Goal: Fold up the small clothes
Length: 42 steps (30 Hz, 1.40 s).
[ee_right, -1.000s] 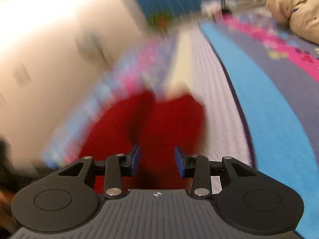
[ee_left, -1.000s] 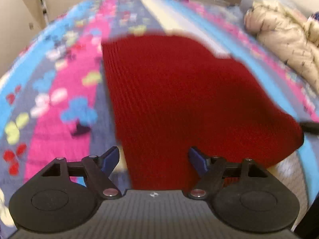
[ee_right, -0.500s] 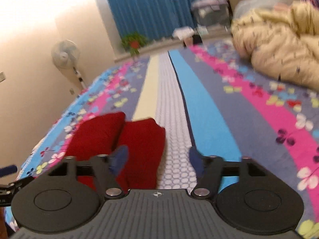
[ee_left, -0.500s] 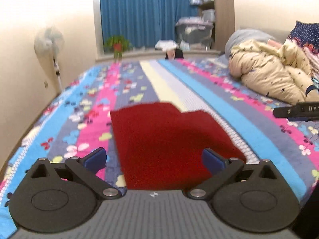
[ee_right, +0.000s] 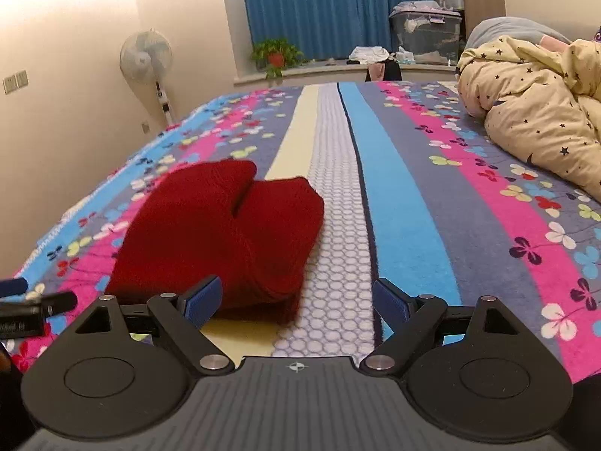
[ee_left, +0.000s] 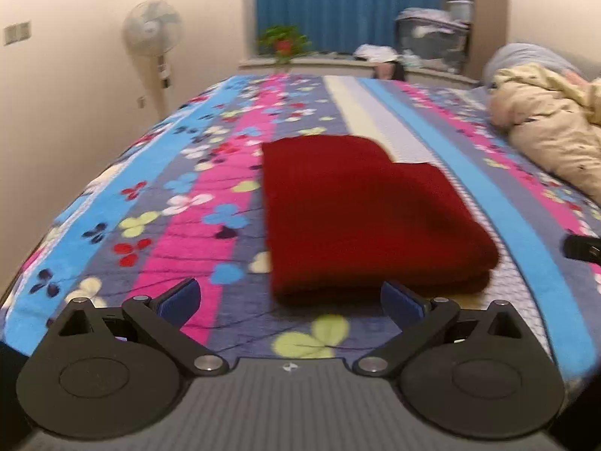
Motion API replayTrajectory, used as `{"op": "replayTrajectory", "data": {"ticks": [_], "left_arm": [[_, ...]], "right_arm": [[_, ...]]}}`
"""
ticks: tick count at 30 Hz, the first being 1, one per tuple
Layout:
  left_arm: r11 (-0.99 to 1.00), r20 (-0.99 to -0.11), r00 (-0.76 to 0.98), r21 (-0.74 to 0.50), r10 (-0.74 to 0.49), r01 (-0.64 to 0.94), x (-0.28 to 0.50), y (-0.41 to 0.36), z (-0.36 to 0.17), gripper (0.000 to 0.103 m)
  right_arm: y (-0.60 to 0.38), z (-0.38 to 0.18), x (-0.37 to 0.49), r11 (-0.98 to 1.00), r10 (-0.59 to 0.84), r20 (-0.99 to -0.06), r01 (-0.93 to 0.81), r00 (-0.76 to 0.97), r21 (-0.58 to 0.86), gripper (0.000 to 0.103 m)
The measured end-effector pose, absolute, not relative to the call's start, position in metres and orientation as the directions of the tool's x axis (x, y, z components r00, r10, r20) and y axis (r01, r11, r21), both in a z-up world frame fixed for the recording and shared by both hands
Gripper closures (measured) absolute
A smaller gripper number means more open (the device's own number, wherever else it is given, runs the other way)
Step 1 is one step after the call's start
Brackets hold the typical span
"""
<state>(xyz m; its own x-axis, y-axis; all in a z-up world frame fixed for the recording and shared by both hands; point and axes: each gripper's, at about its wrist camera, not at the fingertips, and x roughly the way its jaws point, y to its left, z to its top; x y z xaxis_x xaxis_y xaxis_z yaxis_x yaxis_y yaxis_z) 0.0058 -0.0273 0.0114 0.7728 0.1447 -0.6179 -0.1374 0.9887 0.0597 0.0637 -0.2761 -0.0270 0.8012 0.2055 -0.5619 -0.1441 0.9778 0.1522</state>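
A folded dark red knit garment (ee_left: 360, 218) lies flat on the striped flowery bedspread (ee_left: 195, 203), its near edge doubled over. My left gripper (ee_left: 289, 298) hovers just short of that near edge, jaws wide open with nothing between them. In the right wrist view the same red garment (ee_right: 225, 233) sits ahead and to the left. My right gripper (ee_right: 296, 298) is drawn back from the garment's right corner, its jaws still opening and empty. The tip of the left gripper (ee_right: 33, 310) pokes in at that view's left edge, and the right gripper (ee_left: 582, 250) shows at the left wrist view's right edge.
A cream star-print duvet (ee_right: 537, 112) is heaped at the bed's right side. Beyond the bed's far end stand a fan (ee_right: 146, 60), a potted plant (ee_right: 276, 56), blue curtains (ee_right: 323, 11) and a plastic storage box (ee_right: 426, 34). A wall runs along the left.
Both grippers have let go of the red garment, widened their jaws and pulled back and up from it. The garment now lies folded on the bed.
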Motion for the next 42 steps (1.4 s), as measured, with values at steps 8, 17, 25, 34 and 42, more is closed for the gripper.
{"op": "replayTrajectory", "data": {"ticks": [8, 17, 25, 34, 42], "left_arm": [[0.985, -0.660, 0.737, 0.023, 0.145, -0.172, 0.011, -0.010, 0.007, 0.001], [0.986, -0.650, 0.745, 0.036, 0.148, -0.165, 0.012, -0.014, 0.007, 0.001], [0.990, -0.642, 0.756, 0.039, 0.130, -0.136, 0.012, -0.021, 0.008, 0.001], [0.994, -0.628, 0.772, 0.029, 0.101, -0.107, 0.011, -0.026, 0.009, 0.001], [0.995, -0.623, 0.777, 0.030, 0.092, -0.094, 0.011, -0.027, 0.008, 0.001]], "right_arm": [[-0.267, -0.021, 0.060, 0.971, 0.237, -0.554, -0.178, 0.798, 0.158, 0.015], [-0.260, -0.028, 0.062, 0.972, 0.234, -0.570, -0.190, 0.788, 0.137, 0.015], [-0.268, -0.028, 0.061, 0.971, 0.238, -0.571, -0.180, 0.785, 0.157, 0.015], [-0.265, -0.025, 0.057, 0.965, 0.263, -0.559, -0.215, 0.786, 0.150, 0.015], [-0.265, -0.025, 0.057, 0.965, 0.264, -0.559, -0.215, 0.786, 0.153, 0.015]]}}
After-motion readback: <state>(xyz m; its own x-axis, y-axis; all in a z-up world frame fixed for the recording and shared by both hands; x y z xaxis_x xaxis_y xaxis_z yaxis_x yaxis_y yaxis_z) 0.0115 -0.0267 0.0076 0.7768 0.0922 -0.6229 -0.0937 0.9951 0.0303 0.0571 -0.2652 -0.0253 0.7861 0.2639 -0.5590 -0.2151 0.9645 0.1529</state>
